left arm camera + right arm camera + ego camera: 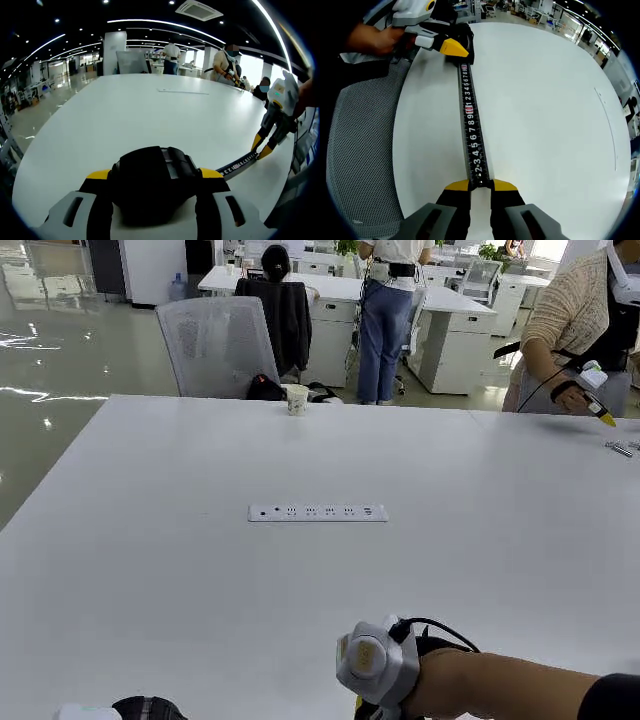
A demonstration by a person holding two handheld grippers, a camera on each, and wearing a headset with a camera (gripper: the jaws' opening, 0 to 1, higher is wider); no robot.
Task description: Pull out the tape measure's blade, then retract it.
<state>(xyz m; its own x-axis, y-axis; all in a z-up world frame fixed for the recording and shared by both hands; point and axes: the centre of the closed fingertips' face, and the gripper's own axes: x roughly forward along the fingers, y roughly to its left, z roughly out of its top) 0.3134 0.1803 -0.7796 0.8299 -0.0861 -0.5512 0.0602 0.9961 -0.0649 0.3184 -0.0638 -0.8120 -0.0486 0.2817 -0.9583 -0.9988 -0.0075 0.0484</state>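
Left gripper (155,174): yellow-tipped jaws clamped on both sides of the black tape measure case (150,195), which is at the near edge of the white table (125,115). Right gripper (480,186): jaws pinched almost closed on the tip of the black blade with white numerals (469,117). The blade is out, lying flat on the table in a straight run between the two grippers. A white power strip (317,512) sits mid-table, well apart from the blade.
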